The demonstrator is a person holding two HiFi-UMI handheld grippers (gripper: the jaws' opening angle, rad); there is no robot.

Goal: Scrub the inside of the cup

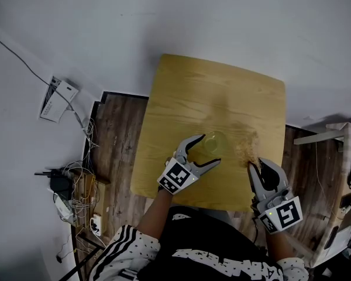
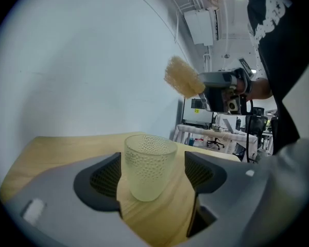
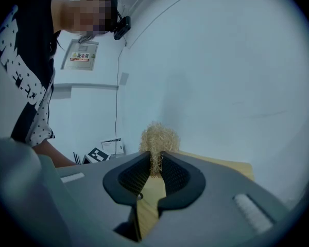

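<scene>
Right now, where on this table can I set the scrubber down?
The table is bare across its far half, beyond the cup. Crowded near edge: cup between open jaws of the left gripper, scrubber in the right gripper.

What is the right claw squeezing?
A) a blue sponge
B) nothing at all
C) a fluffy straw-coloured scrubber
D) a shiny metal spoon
C: in the right gripper view the right claw is pinched shut on the fluffy straw-coloured fibre scrubber, whose tuft sticks out past the claw's tips.
</scene>
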